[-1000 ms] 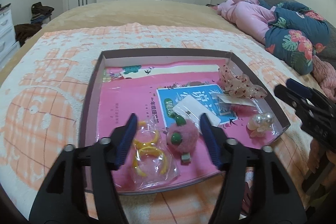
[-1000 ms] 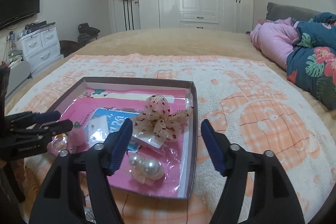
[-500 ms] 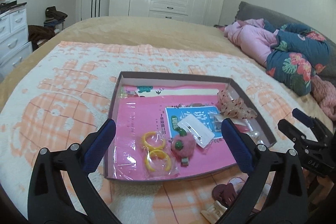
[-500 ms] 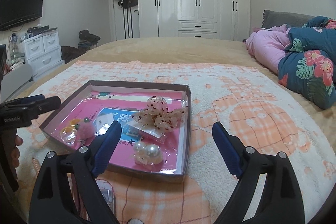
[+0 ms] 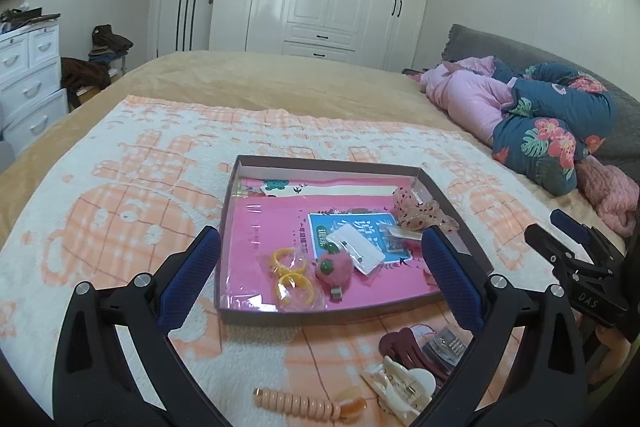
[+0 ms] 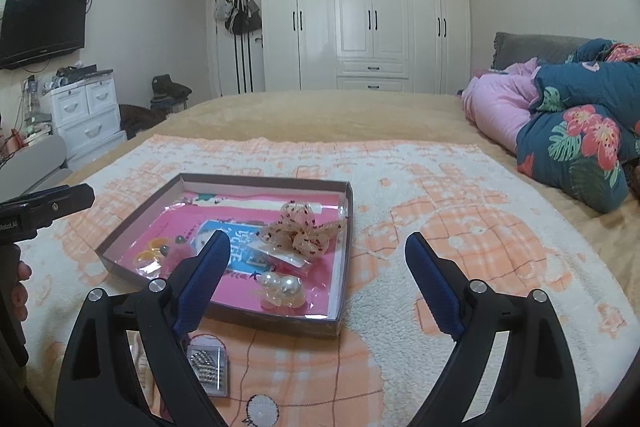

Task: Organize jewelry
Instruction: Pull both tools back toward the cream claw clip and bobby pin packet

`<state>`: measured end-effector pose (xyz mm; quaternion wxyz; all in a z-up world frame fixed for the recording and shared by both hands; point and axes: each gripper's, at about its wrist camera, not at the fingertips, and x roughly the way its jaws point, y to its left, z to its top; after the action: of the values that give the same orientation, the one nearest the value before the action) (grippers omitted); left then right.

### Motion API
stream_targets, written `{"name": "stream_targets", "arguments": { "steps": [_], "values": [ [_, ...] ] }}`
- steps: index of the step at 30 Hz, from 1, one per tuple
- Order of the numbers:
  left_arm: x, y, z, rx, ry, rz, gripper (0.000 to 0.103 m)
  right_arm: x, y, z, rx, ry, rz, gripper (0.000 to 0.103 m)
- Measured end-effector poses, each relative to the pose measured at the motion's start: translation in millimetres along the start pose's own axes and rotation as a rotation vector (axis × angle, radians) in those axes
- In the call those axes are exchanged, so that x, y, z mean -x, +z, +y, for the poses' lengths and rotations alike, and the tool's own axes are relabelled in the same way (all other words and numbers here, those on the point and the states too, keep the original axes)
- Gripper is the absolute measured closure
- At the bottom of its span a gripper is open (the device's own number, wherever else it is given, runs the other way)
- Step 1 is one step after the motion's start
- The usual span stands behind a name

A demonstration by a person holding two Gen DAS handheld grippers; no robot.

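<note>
A shallow brown tray [image 5: 320, 311] with a pink liner lies on the bed. In it are yellow rings [image 5: 290, 279], a pink pompom clip [image 5: 334, 267], a white card packet [image 5: 356, 249], a spotted bow [image 5: 420, 213] and pearl pieces [image 6: 280, 285]. My left gripper [image 5: 320, 234] hangs wide open above the tray's near edge, holding nothing. My right gripper [image 6: 318, 238] is open and bare over the tray's near right corner. Each gripper shows at the edge of the other's view: the right gripper [image 5: 546, 225] and the left gripper [image 6: 76, 195].
Loose on the peach-and-white blanket [image 5: 120, 219] in front of the tray lie a dark red claw clip [image 5: 404, 347], a white claw clip [image 5: 404, 385], a peach spiral hair tie [image 5: 296, 401] and a bead packet [image 6: 206, 367]. Folded quilts [image 5: 552, 131] are piled at the right.
Both grippers have drawn back and up from the tray, and their jaws have spread wider. The pompom clip, rings and pearls stay in the tray.
</note>
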<state>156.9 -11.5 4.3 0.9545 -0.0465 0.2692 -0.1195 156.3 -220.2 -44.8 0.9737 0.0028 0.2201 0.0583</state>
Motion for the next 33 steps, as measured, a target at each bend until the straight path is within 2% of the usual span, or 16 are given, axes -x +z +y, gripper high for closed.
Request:
{"name": "stream_targets", "arguments": {
  "steps": [6, 14, 23, 33],
  "values": [
    [15.1, -5.7, -1.5, -0.005, 0.01, -0.019, 0.011, 20.7, 4.1, 5.9, 0.013, 0.018, -0.037, 0.013],
    [30.9, -17.5, -0.7, -0.018, 0.027, -0.018, 0.011, 37.7, 1.3, 8.6, 0.023, 0.048, -0.039, 0.011],
    [43.9, -30.8, 0.2, -0.014, 0.03, -0.02, 0.011, 48.8, -13.6, 18.0, 0.071, 0.073, -0.002, 0.011],
    [49.7, -50.4, -2.1, -0.014, 0.023, 0.02, 0.011, 49.6, -31.7, 28.2, 0.101, 0.103, 0.054, 0.011]
  ]
}}
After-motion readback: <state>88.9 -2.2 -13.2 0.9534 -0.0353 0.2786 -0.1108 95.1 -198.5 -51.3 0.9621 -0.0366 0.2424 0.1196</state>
